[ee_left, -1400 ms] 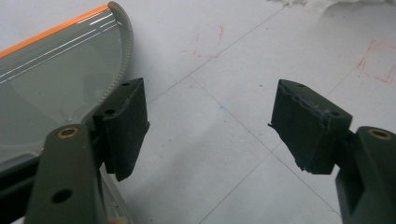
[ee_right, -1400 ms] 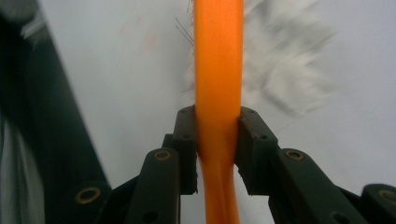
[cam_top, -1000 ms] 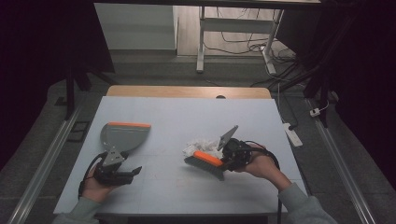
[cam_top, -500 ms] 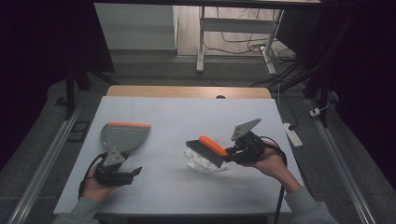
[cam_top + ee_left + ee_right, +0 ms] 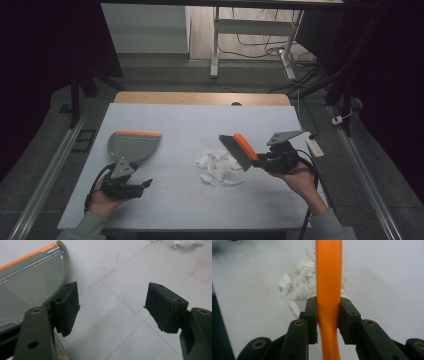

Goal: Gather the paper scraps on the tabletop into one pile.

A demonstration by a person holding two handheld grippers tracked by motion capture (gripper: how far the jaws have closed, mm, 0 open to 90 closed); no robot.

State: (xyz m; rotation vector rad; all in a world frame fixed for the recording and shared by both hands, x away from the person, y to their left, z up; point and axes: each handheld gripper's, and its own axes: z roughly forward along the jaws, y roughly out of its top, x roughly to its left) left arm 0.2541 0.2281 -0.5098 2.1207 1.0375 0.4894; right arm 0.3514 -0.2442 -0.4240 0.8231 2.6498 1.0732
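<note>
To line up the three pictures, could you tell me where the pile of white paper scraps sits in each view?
High view: the paper scraps lie mid-table, just below the brush that the right gripper holds.
Left gripper view: scraps at the top right edge, far beyond the open jaws.
Right gripper view: scraps left of and behind the orange brush handle.
Shared landmark: the white table.

Bare table (image 5: pixel 200 125) lies open between dustpan (image 5: pixel 132 145) and paper scraps (image 5: pixel 217 165); the raised brush (image 5: pixel 239 151) overhangs the scraps.
</note>
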